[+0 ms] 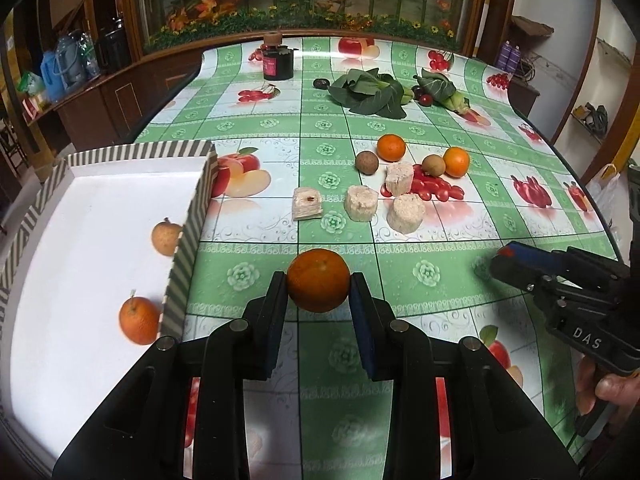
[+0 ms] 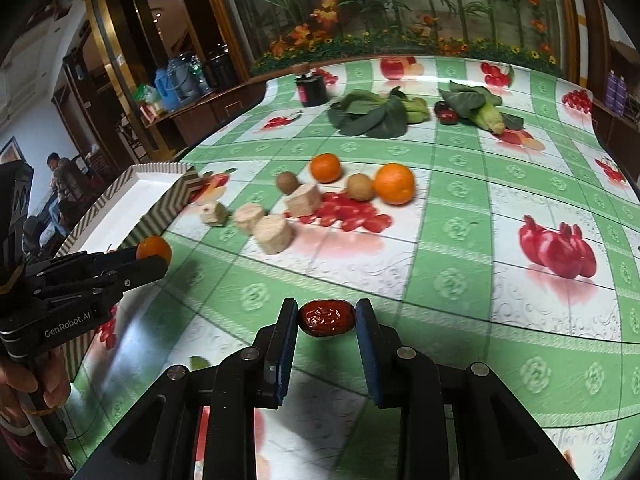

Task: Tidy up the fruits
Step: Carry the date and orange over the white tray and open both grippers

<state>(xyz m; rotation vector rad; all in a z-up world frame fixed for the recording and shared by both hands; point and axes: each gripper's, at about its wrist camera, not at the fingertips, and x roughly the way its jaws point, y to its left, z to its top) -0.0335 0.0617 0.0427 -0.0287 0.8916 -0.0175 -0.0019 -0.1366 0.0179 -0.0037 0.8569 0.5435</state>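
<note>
Here the left gripper (image 1: 318, 280) has its jaws clamped on an orange (image 1: 319, 280), just beside the striped box (image 1: 188, 240). The right gripper (image 2: 327, 317) jaws pinch a red date (image 2: 327, 317) above the table (image 2: 460, 240).

An orange (image 1: 318, 280) sits clamped beside the striped box (image 1: 188, 240); a wrinkled red date (image 2: 327, 317) sits pinched above the tablecloth.

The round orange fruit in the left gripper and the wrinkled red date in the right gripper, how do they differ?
The round orange fruit is larger, matte and smooth; the wrinkled red date is smaller, oblong, glossy and creased. Both are clamped between gripper pads: left gripper, right gripper.
</note>
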